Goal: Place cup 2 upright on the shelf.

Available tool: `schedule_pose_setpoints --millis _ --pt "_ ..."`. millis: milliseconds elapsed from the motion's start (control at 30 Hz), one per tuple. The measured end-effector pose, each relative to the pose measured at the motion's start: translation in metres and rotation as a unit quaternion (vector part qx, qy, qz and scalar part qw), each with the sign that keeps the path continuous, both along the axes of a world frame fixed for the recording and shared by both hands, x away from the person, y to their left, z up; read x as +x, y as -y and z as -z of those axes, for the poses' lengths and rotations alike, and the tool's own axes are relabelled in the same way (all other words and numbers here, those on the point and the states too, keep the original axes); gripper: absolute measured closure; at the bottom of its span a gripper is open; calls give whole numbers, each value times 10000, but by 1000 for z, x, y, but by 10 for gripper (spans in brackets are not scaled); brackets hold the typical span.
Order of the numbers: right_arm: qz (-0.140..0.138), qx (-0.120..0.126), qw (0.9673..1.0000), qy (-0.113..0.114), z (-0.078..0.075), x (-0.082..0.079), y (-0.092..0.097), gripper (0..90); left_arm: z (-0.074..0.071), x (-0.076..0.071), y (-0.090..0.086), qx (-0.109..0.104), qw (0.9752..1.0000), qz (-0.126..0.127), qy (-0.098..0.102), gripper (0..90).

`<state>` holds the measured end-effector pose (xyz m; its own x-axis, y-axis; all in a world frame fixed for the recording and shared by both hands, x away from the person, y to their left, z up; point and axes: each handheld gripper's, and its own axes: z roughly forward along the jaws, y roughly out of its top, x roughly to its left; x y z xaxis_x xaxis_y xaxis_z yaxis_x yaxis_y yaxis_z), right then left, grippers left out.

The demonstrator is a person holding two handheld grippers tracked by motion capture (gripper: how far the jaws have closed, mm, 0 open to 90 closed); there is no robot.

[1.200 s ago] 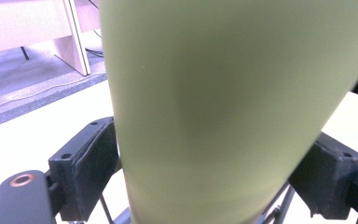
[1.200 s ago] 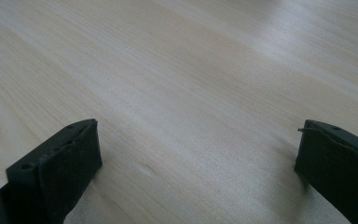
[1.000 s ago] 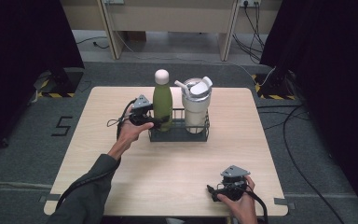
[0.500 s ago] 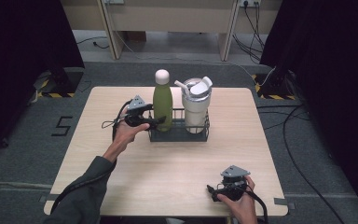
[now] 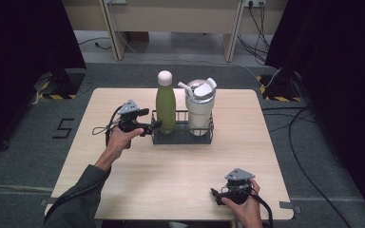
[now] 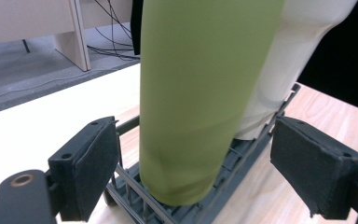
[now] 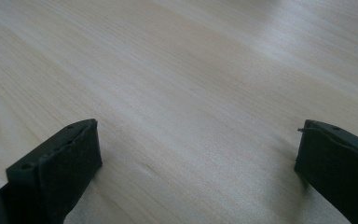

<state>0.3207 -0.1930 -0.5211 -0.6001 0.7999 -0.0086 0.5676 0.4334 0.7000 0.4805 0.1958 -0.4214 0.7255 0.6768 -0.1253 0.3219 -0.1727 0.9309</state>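
Left gripper view: the left gripper (image 6: 200,172) stands open, its jaws either side of the tall matte green metal bottle (image 6: 200,93) but not touching it. The bottle stands upright in the dark wire rack (image 5: 183,137), beside a cream tumbler (image 5: 199,111). I'd centre, close gently, then lift straight up.

Overhead view plus two close tool views
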Motion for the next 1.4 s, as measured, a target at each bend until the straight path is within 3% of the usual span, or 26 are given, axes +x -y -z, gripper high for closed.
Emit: schedule_pose_setpoints --millis 567,700,900,1400 --pt "3 -1 10000 -4 0 0 0 4 1 -20 -4 -15 9999 142 -68 149" --pt "3 0 10000 -4 0 0 0 4 3 -26 -8 57 9999 124 -55 149" --pt "4 -1 10000 -5 0 0 0 4 3 -34 -19 -6 10000 79 -39 149" --pt "0 1 10000 13 0 0 0 4 13 -41 -27 -28 10000 23 -79 149"
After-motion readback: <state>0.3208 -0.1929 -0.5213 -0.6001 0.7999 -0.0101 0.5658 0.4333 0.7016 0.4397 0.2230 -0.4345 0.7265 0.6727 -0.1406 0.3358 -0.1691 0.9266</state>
